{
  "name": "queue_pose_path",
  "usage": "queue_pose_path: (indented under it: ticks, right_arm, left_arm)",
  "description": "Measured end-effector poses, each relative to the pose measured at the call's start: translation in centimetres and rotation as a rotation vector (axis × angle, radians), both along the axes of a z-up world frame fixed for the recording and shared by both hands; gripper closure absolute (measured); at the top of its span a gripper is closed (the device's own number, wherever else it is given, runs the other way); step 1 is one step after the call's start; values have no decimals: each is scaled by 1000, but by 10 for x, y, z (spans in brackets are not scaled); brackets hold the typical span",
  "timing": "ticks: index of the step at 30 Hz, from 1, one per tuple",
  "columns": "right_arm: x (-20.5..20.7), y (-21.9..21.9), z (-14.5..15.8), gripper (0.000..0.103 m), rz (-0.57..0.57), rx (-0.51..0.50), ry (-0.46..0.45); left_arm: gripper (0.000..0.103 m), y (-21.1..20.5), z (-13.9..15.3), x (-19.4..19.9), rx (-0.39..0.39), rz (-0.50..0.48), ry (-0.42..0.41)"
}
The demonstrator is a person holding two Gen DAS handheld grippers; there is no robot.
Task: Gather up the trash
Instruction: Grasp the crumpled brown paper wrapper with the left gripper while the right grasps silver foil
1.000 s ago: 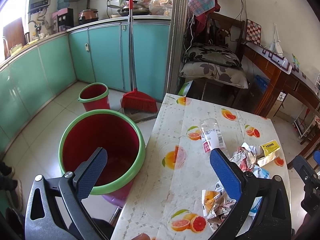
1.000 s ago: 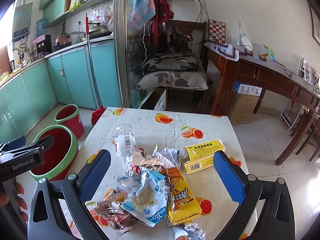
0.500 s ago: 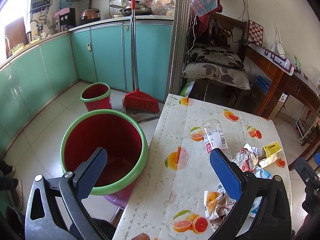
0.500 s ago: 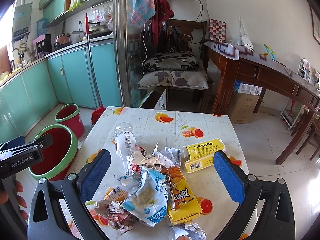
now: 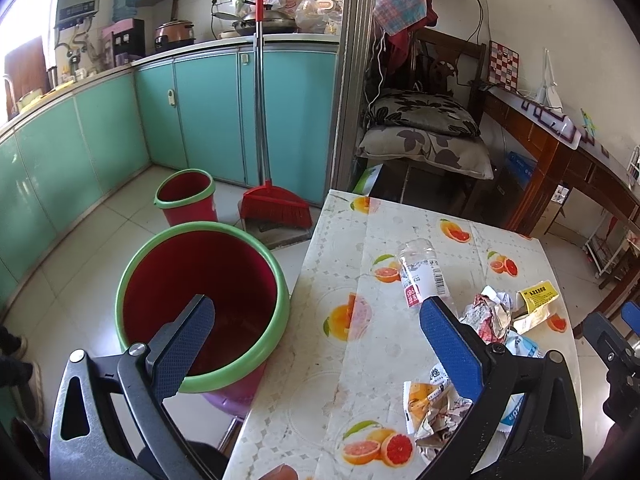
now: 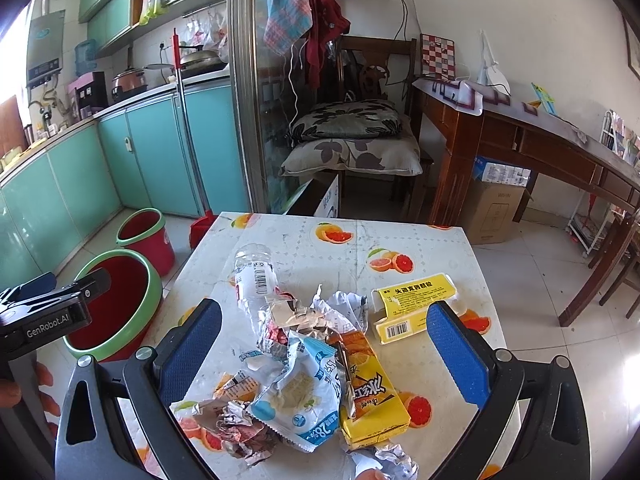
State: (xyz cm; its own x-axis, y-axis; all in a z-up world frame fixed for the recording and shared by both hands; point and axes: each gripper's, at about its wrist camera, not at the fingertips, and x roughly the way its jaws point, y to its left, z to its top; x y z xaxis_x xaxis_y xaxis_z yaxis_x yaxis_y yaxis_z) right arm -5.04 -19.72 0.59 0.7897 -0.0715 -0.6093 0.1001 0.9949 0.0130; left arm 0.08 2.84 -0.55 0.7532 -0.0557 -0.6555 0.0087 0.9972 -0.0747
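Observation:
A pile of trash lies on the fruit-print table (image 6: 344,256): a clear plastic bottle (image 6: 256,276), crumpled paper (image 6: 304,316), a blue-white snack bag (image 6: 300,400), a yellow drink carton (image 6: 368,392) and a yellow box (image 6: 412,304). My right gripper (image 6: 320,344) is open and empty, just above the pile. My left gripper (image 5: 316,336) is open and empty, held over the table's left edge beside the big red bin with a green rim (image 5: 200,304). The bottle (image 5: 420,276) and crumpled paper (image 5: 488,312) also show in the left wrist view.
A smaller red bin (image 5: 186,196) and a red broom (image 5: 276,208) stand on the floor by the teal cabinets (image 5: 208,112). A chair with cushions (image 6: 352,148) is behind the table. A wooden desk (image 6: 520,148) and cardboard box (image 6: 496,208) stand at right.
The left gripper has drifted slightly; the bins and table shift a little right in its view. The right gripper and the trash pile have barely moved.

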Motion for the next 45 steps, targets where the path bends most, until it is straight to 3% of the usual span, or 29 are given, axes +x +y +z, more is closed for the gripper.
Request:
queue_pose_path:
  ticks: [5,10,14,17,19,23,26,27,31,35,37,38,39,40,45]
  right_arm:
    - [-1,-10,-6,0,70,119,38]
    - [-14,-33,-23,0,43,119,97]
    - [-34,-55,-35,0,15,100,131]
    - [-46,-71,-49,0,2,102,188]
    - [-53,-80,-59,0,-8,126,223]
    - [-64,-89,-79,0,-28,163,273]
    - [-68,-91,-95,0,-19,192,321]
    - [-68,-90,-101,0,-14,197,333]
    - [-66,-86,-119,1,24,203,386]
    - [-55,-84,-132,2,52,225,414]
    - [-48,-84,-138,9,56,230,428]
    - [-46,-83,-141,25,62,233,436]
    - [-44,-83,-145,52,66,237,446]
    - [-41,-84,-149,68,64,238,465]
    - [-51,-94,-141,79,43,266,436]
  left_arm:
    - [0,-7,-7,-4,0,-64,-3]
    - [0,-26,-35,-16,46,-200,83]
    - [0,-45,-63,-28,-51,-347,211]
    - [2,-68,-82,-39,-40,-413,266]
    - [12,-83,-92,-44,-18,-453,294]
    - [20,-104,-106,-41,17,-503,336]
    - [52,-108,-114,-38,19,-533,369]
    - [67,-108,-116,-38,13,-545,379]
    - [78,-97,-108,-42,-3,-556,341]
    - [80,-82,-90,-45,-16,-545,300]
    - [80,-74,-82,-45,-26,-528,290]
    - [80,-70,-79,-45,-28,-518,286]
    - [79,-66,-76,-45,-27,-506,281]
    - [79,-63,-74,-42,-28,-493,275]
    - [79,-47,-67,-35,-24,-429,251]
